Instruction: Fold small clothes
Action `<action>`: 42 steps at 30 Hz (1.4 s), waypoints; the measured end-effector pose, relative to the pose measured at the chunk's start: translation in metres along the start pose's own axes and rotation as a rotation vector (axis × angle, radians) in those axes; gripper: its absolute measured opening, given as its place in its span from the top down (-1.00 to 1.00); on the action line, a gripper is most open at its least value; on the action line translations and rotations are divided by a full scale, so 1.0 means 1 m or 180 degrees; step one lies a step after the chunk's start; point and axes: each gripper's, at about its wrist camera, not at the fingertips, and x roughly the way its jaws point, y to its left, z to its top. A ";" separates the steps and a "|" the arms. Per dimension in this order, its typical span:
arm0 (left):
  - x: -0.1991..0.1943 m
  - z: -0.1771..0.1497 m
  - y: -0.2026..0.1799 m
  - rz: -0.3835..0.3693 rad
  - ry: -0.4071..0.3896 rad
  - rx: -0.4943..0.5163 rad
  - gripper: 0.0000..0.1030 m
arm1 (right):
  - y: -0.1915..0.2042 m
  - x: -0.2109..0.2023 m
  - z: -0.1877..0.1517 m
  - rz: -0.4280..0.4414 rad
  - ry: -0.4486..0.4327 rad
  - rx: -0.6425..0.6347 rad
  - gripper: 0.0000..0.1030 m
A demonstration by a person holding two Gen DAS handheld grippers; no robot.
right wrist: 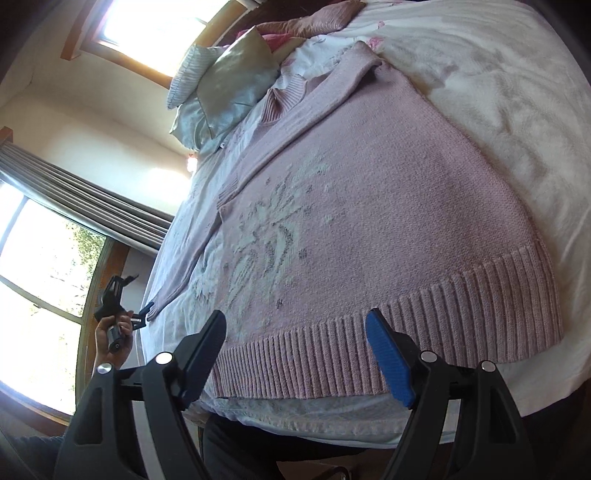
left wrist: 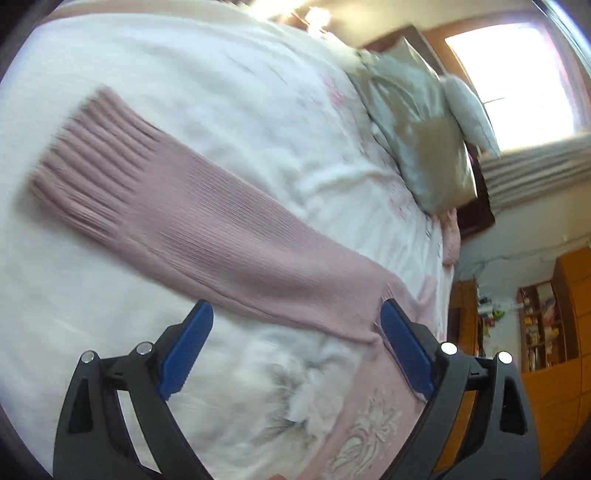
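Two black grippers with blue ribbed finger pads hover over a pale pink knitted sweater (right wrist: 369, 229), which lies flat on a bed covered by a fluffy white blanket (right wrist: 498, 110). The right gripper (right wrist: 295, 332) has its fingers spread wide and holding nothing, poised just above the sweater's ribbed hem at the near edge of the bed. A white flower pattern (right wrist: 273, 221) is knitted into the sweater's front, just beyond that hem. The left gripper (left wrist: 297, 325) is likewise spread wide and empty, above the base of the sweater's long sleeve (left wrist: 184, 218), which stretches straight out over the blanket to a ribbed cuff. In the right wrist view, a hand (right wrist: 114, 336) holds the left gripper off the side of the sweater. Beyond the sweater's collar, satin grey-green pillows (right wrist: 229, 92) are piled at the head of the bed, and farther still stands a bright window (right wrist: 147, 22) with wooden trim.
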 end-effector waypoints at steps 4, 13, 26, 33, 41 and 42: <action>-0.028 0.039 0.050 0.0239 -0.0278 -0.0312 -0.77 | 0.015 0.007 -0.006 -0.0024 0.0059 -0.0046 -0.52; -0.007 0.071 0.059 0.0455 -0.0170 -0.0258 -0.25 | 0.034 0.012 -0.008 -0.0083 0.0072 -0.0078 -0.52; -0.023 0.066 -0.127 -0.0061 -0.0070 0.0613 0.89 | 0.015 -0.001 0.007 -0.0023 -0.0031 -0.0069 -0.52; 0.005 -0.014 -0.345 -0.0620 0.0100 0.1556 0.89 | -0.008 -0.021 0.017 -0.0002 -0.0210 0.0061 -0.52; 0.133 -0.164 -0.479 -0.0647 0.0634 0.2321 0.90 | -0.038 -0.043 0.021 -0.0026 -0.0369 0.0235 -0.52; 0.155 -0.185 -0.483 -0.0618 0.0739 0.2372 0.90 | -0.043 -0.045 0.022 -0.0032 -0.0377 0.0261 -0.52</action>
